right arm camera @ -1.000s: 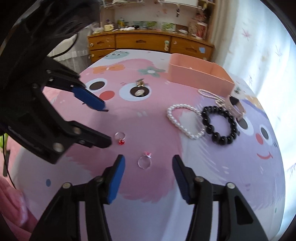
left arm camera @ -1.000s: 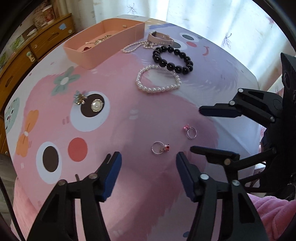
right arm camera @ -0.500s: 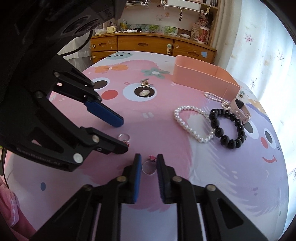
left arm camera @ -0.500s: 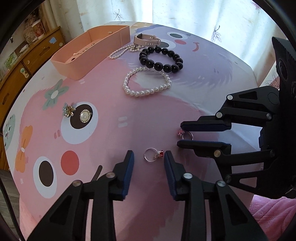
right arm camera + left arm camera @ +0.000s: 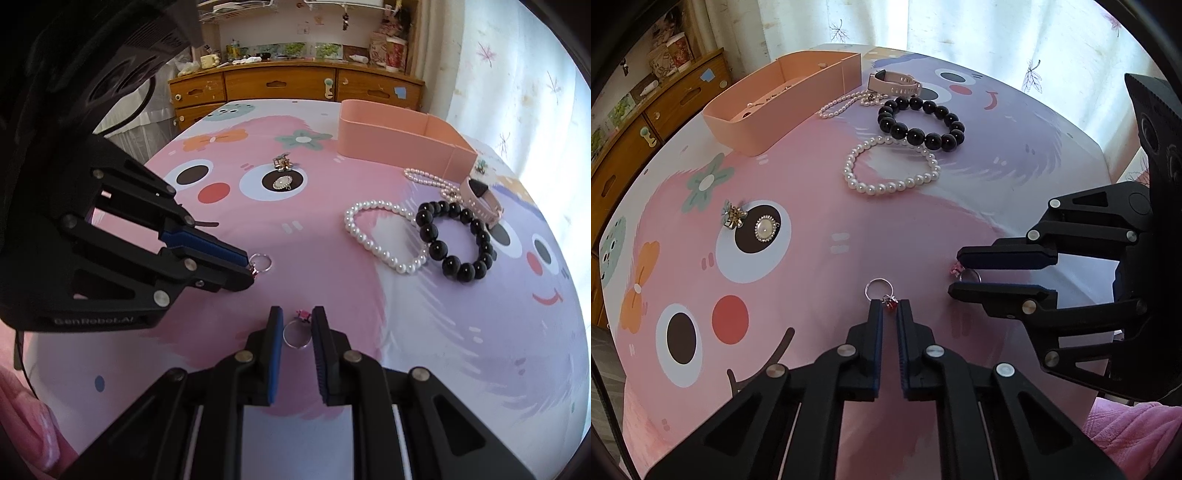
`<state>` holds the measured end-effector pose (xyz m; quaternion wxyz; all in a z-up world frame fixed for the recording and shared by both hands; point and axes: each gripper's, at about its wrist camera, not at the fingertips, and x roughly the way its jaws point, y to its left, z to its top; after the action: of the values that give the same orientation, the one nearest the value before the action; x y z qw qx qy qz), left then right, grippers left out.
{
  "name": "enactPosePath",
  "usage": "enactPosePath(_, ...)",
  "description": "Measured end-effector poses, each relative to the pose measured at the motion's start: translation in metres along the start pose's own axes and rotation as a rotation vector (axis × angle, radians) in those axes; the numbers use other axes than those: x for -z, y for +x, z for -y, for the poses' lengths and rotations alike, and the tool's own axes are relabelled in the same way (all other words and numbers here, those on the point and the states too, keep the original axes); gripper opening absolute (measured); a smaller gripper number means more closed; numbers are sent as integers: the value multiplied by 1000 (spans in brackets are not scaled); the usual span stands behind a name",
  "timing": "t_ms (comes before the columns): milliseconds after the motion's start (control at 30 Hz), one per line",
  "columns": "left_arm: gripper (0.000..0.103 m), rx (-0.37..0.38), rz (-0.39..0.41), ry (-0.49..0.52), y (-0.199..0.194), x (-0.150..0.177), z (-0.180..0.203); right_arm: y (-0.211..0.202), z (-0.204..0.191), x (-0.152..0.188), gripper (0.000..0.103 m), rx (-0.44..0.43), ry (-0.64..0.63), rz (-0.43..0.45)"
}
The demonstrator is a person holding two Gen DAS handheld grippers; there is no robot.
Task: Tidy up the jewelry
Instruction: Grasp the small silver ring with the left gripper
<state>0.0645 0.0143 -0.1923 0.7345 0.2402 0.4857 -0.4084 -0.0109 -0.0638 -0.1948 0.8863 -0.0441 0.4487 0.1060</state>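
Note:
My left gripper (image 5: pixel 889 303) is shut on the red-stone ring (image 5: pixel 880 288), pinching its stone end on the table; it also shows in the right wrist view (image 5: pixel 260 263). My right gripper (image 5: pixel 297 318) is shut on the pink-stone ring (image 5: pixel 295 334), whose band sits between the pads; the ring shows in the left wrist view (image 5: pixel 967 274). The pink tray (image 5: pixel 768 122) stands at the far side with small pieces inside. A pearl bracelet (image 5: pixel 890 186), a black bead bracelet (image 5: pixel 923 125), a pearl chain (image 5: pixel 846 103) and a pink watch (image 5: pixel 895 84) lie near it.
Two brooches (image 5: pixel 753 223) lie on the cartoon tablecloth at the left. A wooden drawer cabinet (image 5: pixel 295 86) stands behind the table. White curtains (image 5: pixel 960 33) hang at the far side. The table edge drops off to the right.
Both grippers have closed from wide open and come down onto the rings. The left is now shut on the red-stone ring, the right on the pink-stone ring.

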Motion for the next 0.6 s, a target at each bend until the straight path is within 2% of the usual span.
enactPosePath(233, 7, 17, -28, -21, 0, -5, 2, -4, 1, 0, 15, -12, -10, 0)
enactPosePath(267, 14, 22, -37, -22, 0, -6, 2, -4, 1, -1, 15, -13, -11, -2)
enactPosePath(300, 26, 24, -47, -26, 0, -8, 4, -4, 2, -1, 15, -15, -14, -3)
enactPosePath(333, 33, 14, -54, -30, 1, -9, 5, -4, 3, -1, 15, -17, -16, -3)
enactPosePath(367, 46, -4, -64, -37, 2, -9, 5, -5, 4, -1, 15, -17, -18, -4)
enactPosePath(400, 53, -25, -69, -45, 3, -10, 5, -5, 5, 0, 15, -9, -26, -7)
enactPosePath(567, 53, -18, -64, -99, 5, -11, -3, -9, 17, 1, 15, -6, -11, -8)
enactPosePath(600, 49, -20, -63, -110, 5, -12, -3, -11, 20, 1, 15, -5, -7, -7)
